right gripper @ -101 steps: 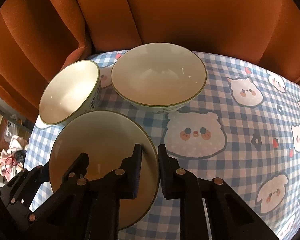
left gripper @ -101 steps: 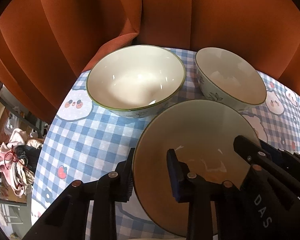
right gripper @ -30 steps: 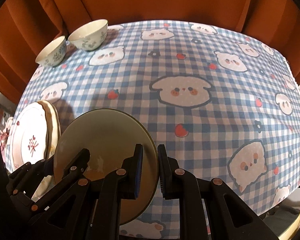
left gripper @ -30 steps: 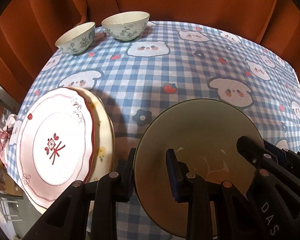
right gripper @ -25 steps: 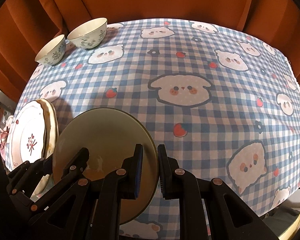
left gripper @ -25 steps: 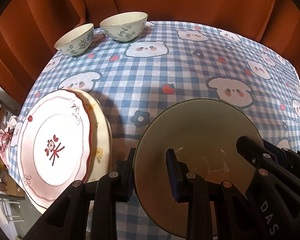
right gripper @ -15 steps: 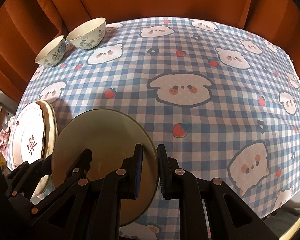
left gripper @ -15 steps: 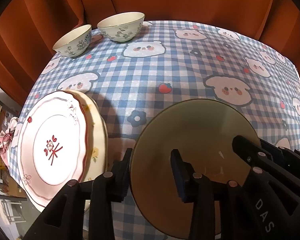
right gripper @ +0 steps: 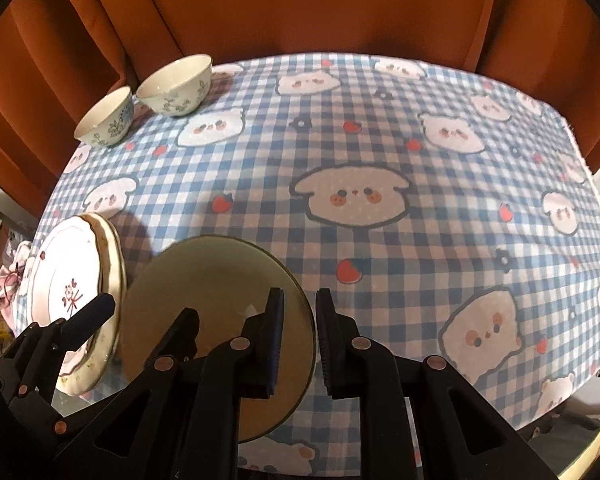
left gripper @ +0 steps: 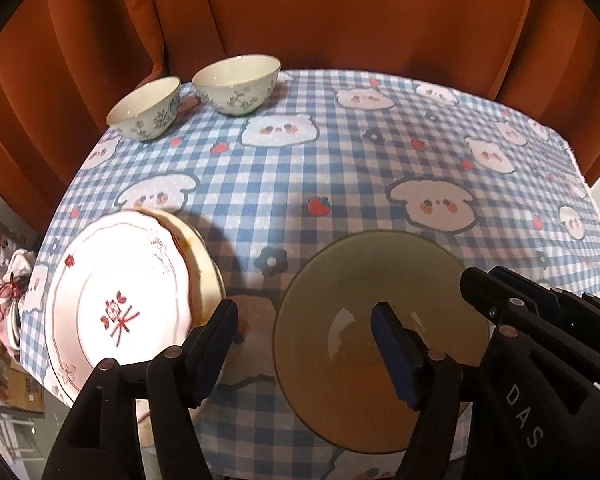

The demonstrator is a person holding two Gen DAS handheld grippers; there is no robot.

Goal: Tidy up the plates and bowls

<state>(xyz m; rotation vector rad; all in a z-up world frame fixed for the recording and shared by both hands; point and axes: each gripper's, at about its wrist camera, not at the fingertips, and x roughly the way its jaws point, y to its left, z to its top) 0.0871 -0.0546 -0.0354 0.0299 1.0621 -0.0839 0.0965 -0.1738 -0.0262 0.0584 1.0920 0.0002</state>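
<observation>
**A:** ok so where's the green plate [left gripper: 364, 280] at? It sits low over the near edge of the checked cloth [left gripper: 340, 184], just right of the plate stack [left gripper: 116, 304]. Can't tell if it's resting on the cloth or hanging just above it.

**B:** The right gripper [right gripper: 298, 344] has it. Jaws are clamped down on the plate's right rim, one finger over the top face and one outside the edge.

**A:** And the left gripper [left gripper: 304, 344]?

**B:** That one's letting go, jaws opening. The left finger [left gripper: 216, 344] stands off the rim, over the gap between the stack and the plate, and the blue-padded one [left gripper: 392, 344] is over the plate's middle. The plate's left rim is between them but neither pad is pressing on it.

**A:** Stack looks like a white plate with a red pattern on top of a cream one, hanging a bit past the cloth's left edge.

**B:** yep. And the two bowls are well apart from all this, at the far left corner by the orange curtain [left gripper: 340, 12]: small bowl [left gripper: 146, 110] on the left, big bowl [left gripper: 236, 84] just beside it.
</observation>
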